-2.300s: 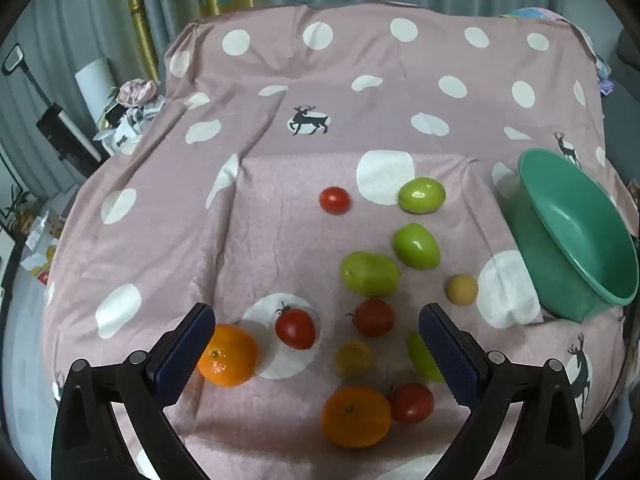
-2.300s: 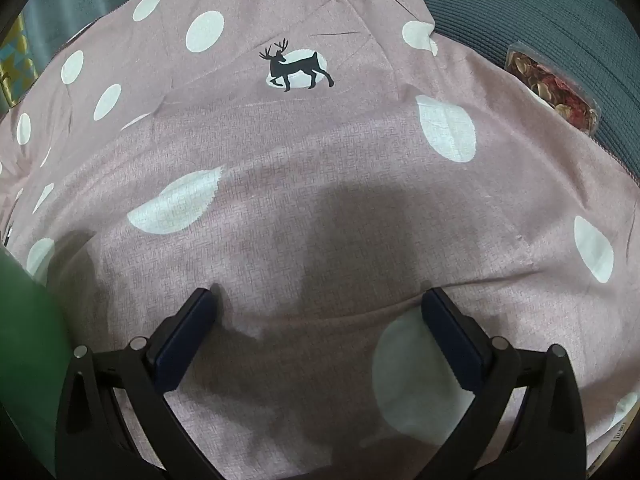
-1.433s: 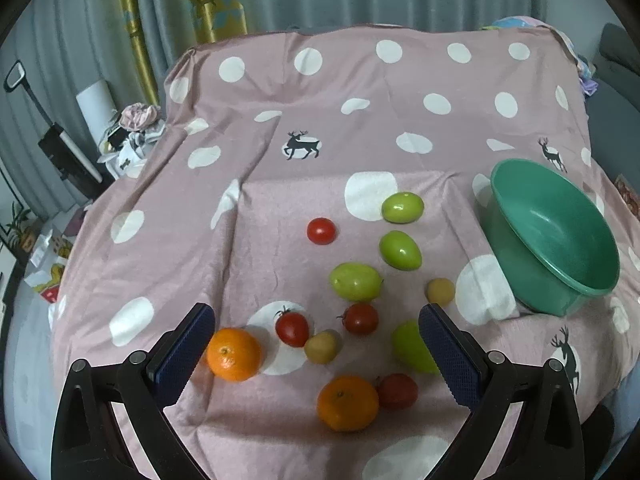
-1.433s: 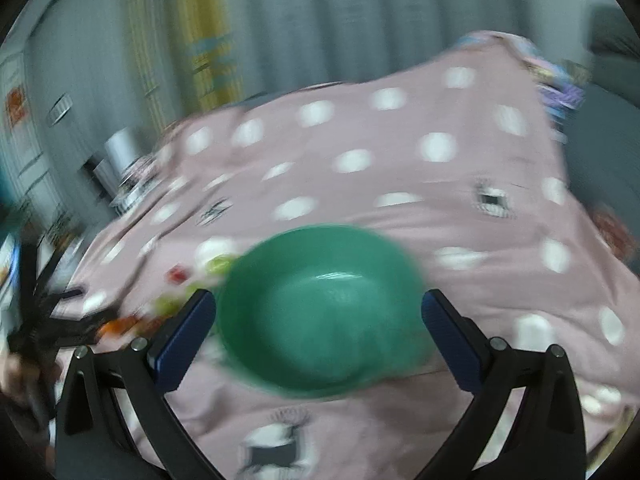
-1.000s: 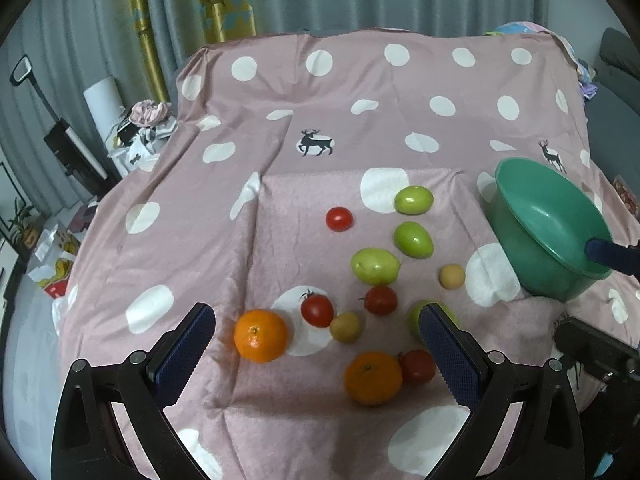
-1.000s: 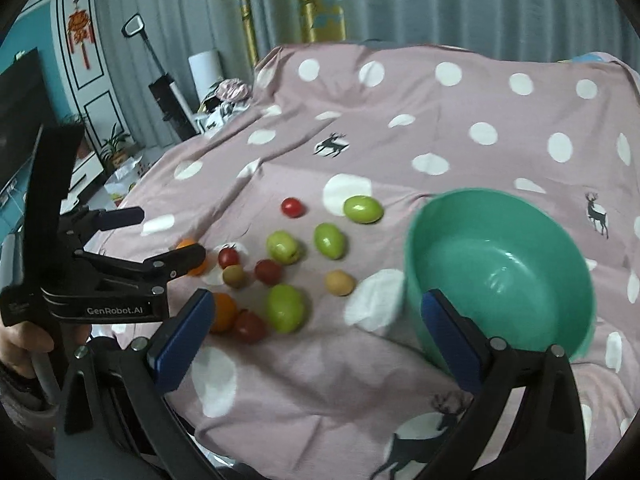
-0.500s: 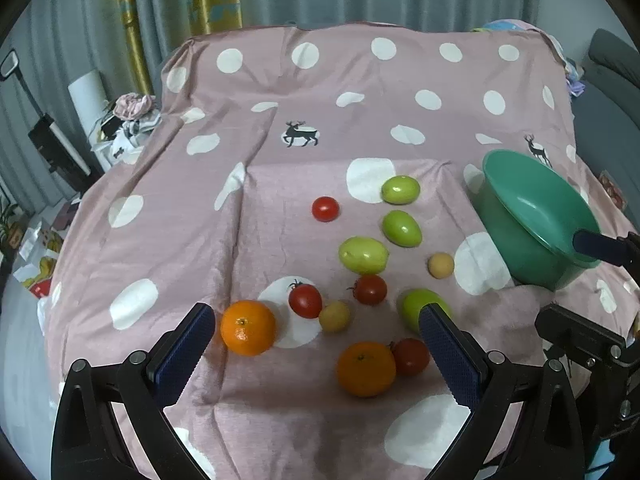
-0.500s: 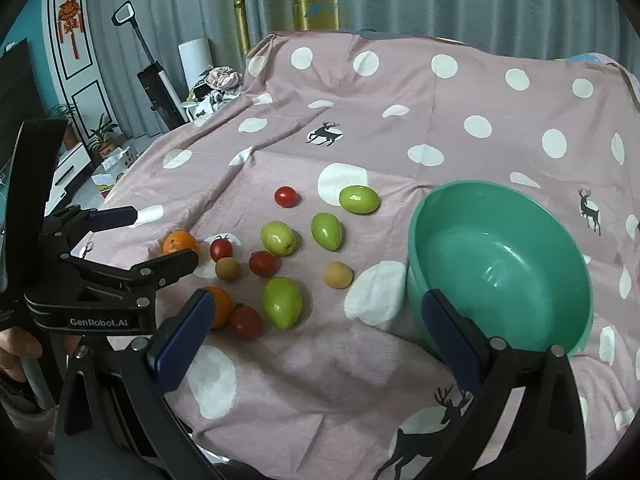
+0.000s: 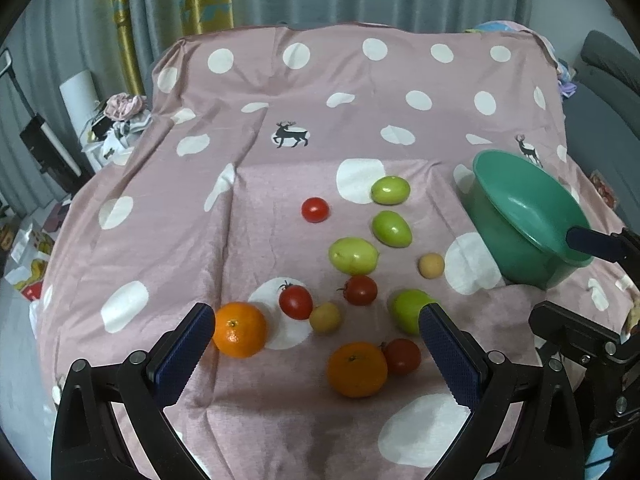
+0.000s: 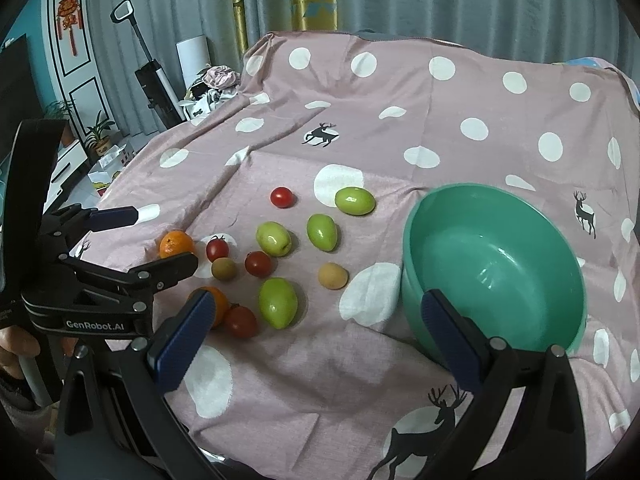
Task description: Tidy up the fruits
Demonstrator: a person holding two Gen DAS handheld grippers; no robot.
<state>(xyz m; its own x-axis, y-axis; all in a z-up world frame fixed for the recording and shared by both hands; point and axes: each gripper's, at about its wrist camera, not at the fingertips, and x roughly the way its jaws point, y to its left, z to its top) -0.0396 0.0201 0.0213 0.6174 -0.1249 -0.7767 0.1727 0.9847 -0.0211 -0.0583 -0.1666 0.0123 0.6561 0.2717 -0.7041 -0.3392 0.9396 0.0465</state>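
Note:
Several fruits lie loose on the pink polka-dot cloth (image 9: 180, 248): two oranges (image 9: 239, 329) (image 9: 357, 368), red tomatoes (image 9: 315, 209), green fruits (image 9: 353, 255) and small tan ones (image 9: 431, 265). An empty green bowl (image 9: 524, 216) (image 10: 494, 268) stands to their right. My left gripper (image 9: 314, 354) is open and empty, hovering above the near fruits. My right gripper (image 10: 316, 336) is open and empty, above the cloth between the fruits (image 10: 277, 303) and the bowl. The left gripper also shows at the left of the right wrist view (image 10: 152, 236).
The cloth drapes over a raised surface and falls away at the left and near edges. A vacuum (image 10: 154, 76), a white roll (image 10: 194, 58) and clutter stand beyond the left side. A grey sofa (image 9: 608, 92) is at the right. Curtains hang behind.
The right gripper swung from facing bare cloth to facing the bowl and fruits, then settled. The left gripper pulled back and up a little. Both stayed open; one small tan fruit shifted.

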